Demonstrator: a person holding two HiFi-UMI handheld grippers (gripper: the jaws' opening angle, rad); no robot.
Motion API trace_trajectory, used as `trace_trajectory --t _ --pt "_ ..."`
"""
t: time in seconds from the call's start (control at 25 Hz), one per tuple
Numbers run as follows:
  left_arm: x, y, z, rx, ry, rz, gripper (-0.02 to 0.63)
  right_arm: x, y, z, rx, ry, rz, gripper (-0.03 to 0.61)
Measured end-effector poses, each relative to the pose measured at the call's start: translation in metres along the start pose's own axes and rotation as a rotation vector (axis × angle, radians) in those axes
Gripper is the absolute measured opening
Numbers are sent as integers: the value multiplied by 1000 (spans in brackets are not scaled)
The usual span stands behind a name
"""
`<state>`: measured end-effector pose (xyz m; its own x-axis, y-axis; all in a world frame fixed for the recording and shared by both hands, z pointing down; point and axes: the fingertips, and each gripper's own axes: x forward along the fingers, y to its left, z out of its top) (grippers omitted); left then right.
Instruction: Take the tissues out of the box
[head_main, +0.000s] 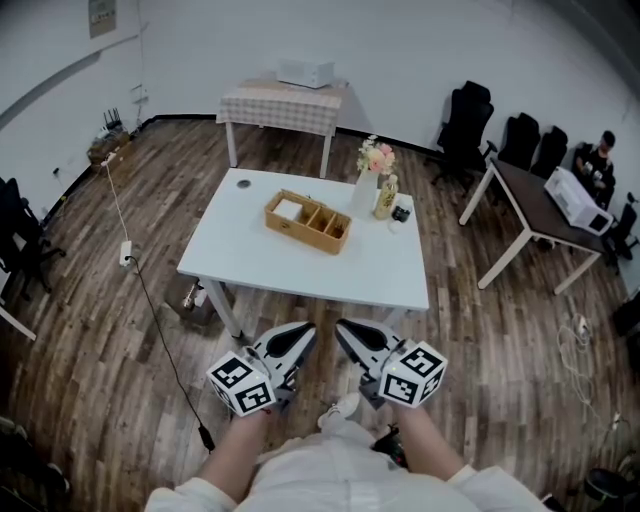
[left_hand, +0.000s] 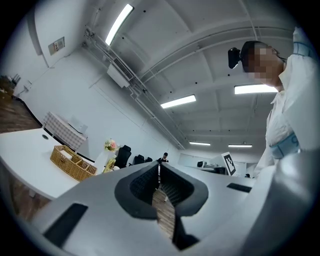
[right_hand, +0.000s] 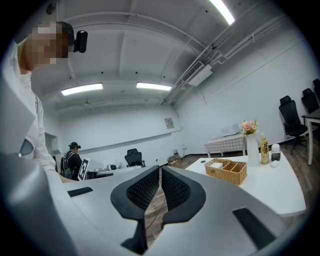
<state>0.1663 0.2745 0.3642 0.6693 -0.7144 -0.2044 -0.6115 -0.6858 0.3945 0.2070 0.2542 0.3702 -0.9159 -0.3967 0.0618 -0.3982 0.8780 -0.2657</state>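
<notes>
A wicker box with several compartments stands on the white table, and white tissues lie in its left end compartment. Both grippers are held close to the person's body, short of the table's front edge and far from the box. My left gripper is shut with nothing in it, and so is my right gripper. In the left gripper view the jaws meet, with the box far off at the left. The right gripper view shows its jaws closed and the box at the right.
A vase of flowers, a yellow bottle and a small dark object stand behind the box on the right. Farther back is a cloth-covered table. A brown table and office chairs are at the right. A cable runs across the floor.
</notes>
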Motion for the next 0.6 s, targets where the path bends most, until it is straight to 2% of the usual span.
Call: trace_trajectory --t 0.24,0.44,0.6 --pt "-1 3 -1 -9 4 -5 3 8 4 -5 1 11 18 43" --pt "-7 9 -8 -28 10 -11 3 23 26 -14 -34 47 111 43" --pt "-13 19 -3 -29 6 10 3 37 31 -15 -59 61 125 43"
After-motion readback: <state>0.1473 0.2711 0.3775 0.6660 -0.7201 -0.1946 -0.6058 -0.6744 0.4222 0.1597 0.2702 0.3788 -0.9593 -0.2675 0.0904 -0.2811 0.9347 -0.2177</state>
